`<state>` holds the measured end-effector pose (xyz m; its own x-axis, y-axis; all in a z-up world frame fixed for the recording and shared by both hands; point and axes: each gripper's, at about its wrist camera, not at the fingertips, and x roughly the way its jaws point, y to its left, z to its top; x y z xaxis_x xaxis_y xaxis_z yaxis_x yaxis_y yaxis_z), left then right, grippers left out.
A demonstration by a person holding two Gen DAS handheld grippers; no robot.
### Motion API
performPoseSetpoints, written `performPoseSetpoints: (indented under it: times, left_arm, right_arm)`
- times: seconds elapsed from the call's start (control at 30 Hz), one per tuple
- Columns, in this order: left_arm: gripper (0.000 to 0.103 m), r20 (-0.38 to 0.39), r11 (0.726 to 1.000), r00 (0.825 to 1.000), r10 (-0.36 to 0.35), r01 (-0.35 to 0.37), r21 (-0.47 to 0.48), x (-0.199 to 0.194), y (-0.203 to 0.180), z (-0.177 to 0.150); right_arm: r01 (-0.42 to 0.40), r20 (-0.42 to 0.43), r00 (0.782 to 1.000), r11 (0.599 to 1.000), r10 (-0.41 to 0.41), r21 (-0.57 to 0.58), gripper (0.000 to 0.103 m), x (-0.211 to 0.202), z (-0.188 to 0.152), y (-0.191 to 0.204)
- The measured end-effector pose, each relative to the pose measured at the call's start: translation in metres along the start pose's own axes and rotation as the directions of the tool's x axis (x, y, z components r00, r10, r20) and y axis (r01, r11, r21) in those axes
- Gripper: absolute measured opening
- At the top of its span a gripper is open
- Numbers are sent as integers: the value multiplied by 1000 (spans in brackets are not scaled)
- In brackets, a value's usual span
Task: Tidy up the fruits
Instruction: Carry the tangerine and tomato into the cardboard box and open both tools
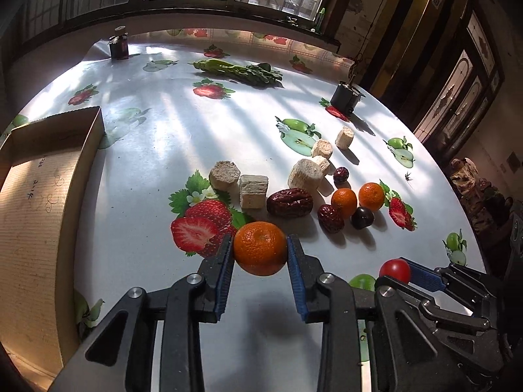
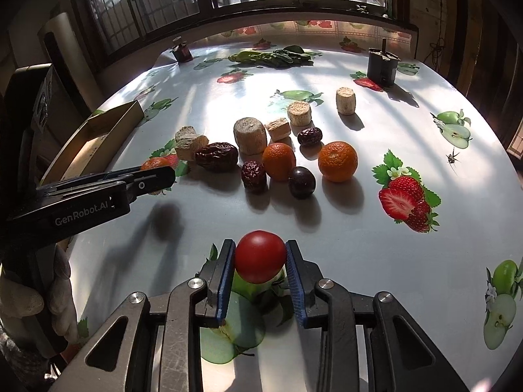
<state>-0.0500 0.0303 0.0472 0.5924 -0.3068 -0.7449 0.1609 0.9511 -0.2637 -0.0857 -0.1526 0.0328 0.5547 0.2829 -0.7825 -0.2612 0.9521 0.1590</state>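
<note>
My left gripper (image 1: 260, 251) is shut on an orange mandarin (image 1: 260, 248) and holds it above the table. My right gripper (image 2: 260, 258) is shut on a red cherry tomato (image 2: 260, 256), also above the table; it shows at the right of the left wrist view (image 1: 395, 269). On the table lie two more mandarins (image 2: 279, 161) (image 2: 337, 161), a large red date (image 2: 217, 156), two smaller dates (image 2: 254, 171) (image 2: 309, 136) and a dark plum (image 2: 301, 182). An open cardboard box (image 1: 42, 202) stands to the left.
Several beige compressed blocks (image 2: 250, 135) lie behind the fruit. Green vegetables (image 1: 237, 70), a dark jar (image 1: 118, 45) and a black holder (image 1: 345, 98) stand farther back. The tablecloth (image 1: 163, 130) has printed fruit. The table's edge curves at the right.
</note>
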Motion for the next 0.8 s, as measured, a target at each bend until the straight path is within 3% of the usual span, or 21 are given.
performPoseSetpoints:
  times: [0.17, 0.37, 0.43, 0.6, 0.7, 0.8]
  left_arm:
    - [31, 119, 998, 991, -55, 60, -32, -81, 9, -3]
    - [31, 294, 994, 951, -100, 105, -4, -201, 20, -3]
    - [31, 346, 997, 936, -71, 69, 18, -241, 26, 4]
    - [31, 412, 998, 910, 49, -62, 18, -313, 59, 49]
    - [31, 418, 983, 892, 174, -183, -19, -334, 87, 88]
    - [31, 385, 962, 883, 269, -265, -64, -338, 115, 129]
  right_arm:
    - [-22, 99, 995, 999, 25, -29, 32, -46, 5, 25]
    - [-65, 231, 969, 990, 92, -123, 32, -121, 21, 76]
    - [-93, 280, 950, 983, 135, -160, 32, -151, 33, 93]
    - [-134, 421, 879, 962, 226, -237, 32, -234, 84, 136]
    - [-117, 480, 844, 956, 239, -270, 32, -269, 128, 162]
    - [-86, 513, 828, 954, 228, -286, 32, -289, 183, 193]
